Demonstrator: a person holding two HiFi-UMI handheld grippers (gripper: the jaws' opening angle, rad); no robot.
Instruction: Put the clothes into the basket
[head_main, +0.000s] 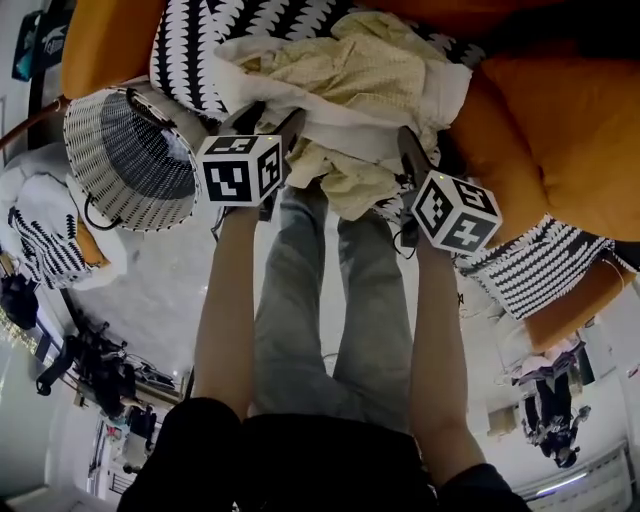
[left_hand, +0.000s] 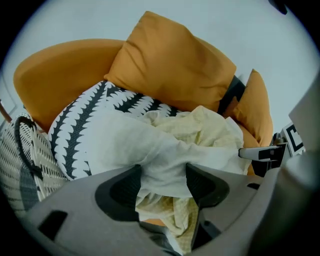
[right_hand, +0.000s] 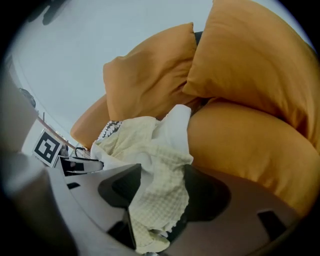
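Two tools, both with jaws apart: the left tool (left_hand: 162, 172) straddles white cloth (left_hand: 150, 150), the right tool (right_hand: 160, 177) a yellow waffle-weave garment (right_hand: 160, 195). Both clothes lie heaped on the orange sofa (head_main: 560, 130), upper centre. The white woven basket (head_main: 130, 160) stands upper left, beside pale floor (head_main: 170, 290).

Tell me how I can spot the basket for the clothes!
Find the big orange sofa. At its left end in the head view, beside a black-and-white cushion, stands the basket. It is the only round, white, woven thing, with a dark handle.
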